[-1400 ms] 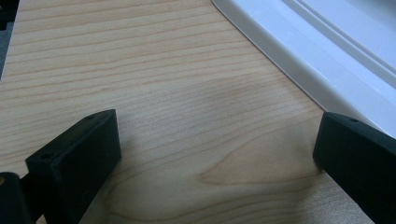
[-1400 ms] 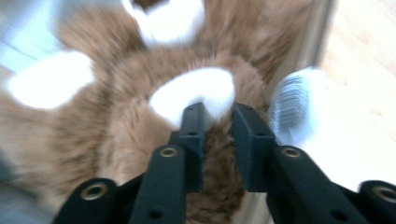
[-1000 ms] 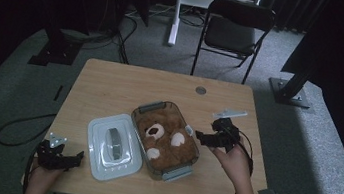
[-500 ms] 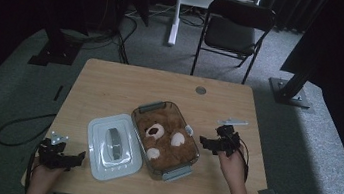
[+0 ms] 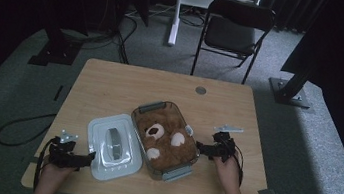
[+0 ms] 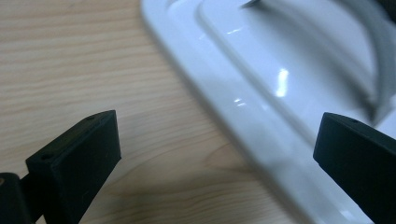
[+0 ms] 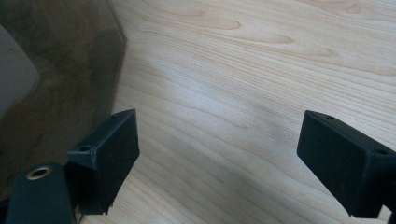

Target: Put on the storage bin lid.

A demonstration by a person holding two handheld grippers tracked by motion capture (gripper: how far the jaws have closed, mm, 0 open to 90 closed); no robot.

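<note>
Wood-grain tabletop is lying bare across its far half and along its right side, leaving open room there, while dark carpet, cables and a folding chair are sitting beyond its far edge. Jaws of the left gripper are standing wide apart near the table's front-left corner, straddling the near edge of the white lid, which is lying flat just left of the clear container with its grey handle facing up. Jaws of the right gripper are also standing wide apart, closing on nothing, with one jaw just beside the container's transparent right wall and bare wood between them. Inside the container a brown teddy bear is lying face up, filling it almost to the rim. No brand, label or writing is showing legibly on the lid or container.
</note>
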